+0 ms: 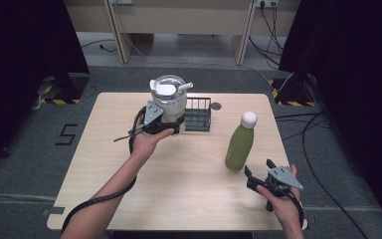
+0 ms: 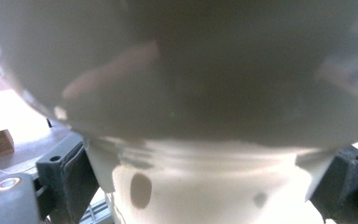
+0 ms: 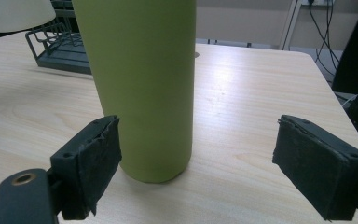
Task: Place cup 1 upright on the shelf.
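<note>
The person's left gripper [image 1: 165, 121] has its jaws closed around the lower part of a clear tumbler [image 1: 168, 98], which has a white lid with a small handle sticking out to one side. The tumbler is held near the far edge of the table [image 1: 129, 164], a little left of its middle; whether it is lifted or resting I cannot tell. In the left gripper view the tumbler [image 2: 182, 93] looms close and blurred, its narrower base squeezed between the two black pads. Just beside the tumbler, toward the right, a dark wire rack [image 1: 198, 114] sits on the table near the far edge.

A green bottle [image 1: 240, 142] with a white cap stands upright on the right half of the table, well apart from the rack. The right gripper [image 1: 260, 173] is held low near the near right corner, jaws spread wide and pointed at the bottle's base. In the right gripper view the green bottle [image 3: 142, 88] stands just ahead of the left pad, not yet between the jaws, and neither pad touches it.
</note>
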Tool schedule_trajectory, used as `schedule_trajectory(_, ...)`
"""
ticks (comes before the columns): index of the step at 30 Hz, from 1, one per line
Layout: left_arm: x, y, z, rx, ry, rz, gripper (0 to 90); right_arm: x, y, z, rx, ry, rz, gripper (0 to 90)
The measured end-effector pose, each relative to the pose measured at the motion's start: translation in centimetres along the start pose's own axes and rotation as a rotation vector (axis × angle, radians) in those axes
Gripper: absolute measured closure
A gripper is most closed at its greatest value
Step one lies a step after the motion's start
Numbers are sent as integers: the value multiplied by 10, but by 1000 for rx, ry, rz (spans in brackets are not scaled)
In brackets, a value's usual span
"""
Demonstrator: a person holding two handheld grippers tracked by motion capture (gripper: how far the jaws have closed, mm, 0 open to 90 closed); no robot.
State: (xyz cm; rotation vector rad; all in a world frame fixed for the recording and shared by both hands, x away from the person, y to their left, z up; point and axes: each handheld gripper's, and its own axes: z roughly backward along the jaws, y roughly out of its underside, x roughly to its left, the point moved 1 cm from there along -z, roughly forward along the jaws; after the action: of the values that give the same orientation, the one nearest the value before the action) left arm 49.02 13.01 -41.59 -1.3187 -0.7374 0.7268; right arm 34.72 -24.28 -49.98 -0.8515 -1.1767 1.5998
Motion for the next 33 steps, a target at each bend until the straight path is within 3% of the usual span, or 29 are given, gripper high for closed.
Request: schedule_trajectory(33,19,-23,-31,-1,-41,11,99,-2,0,2,-2,-2,-9,148)
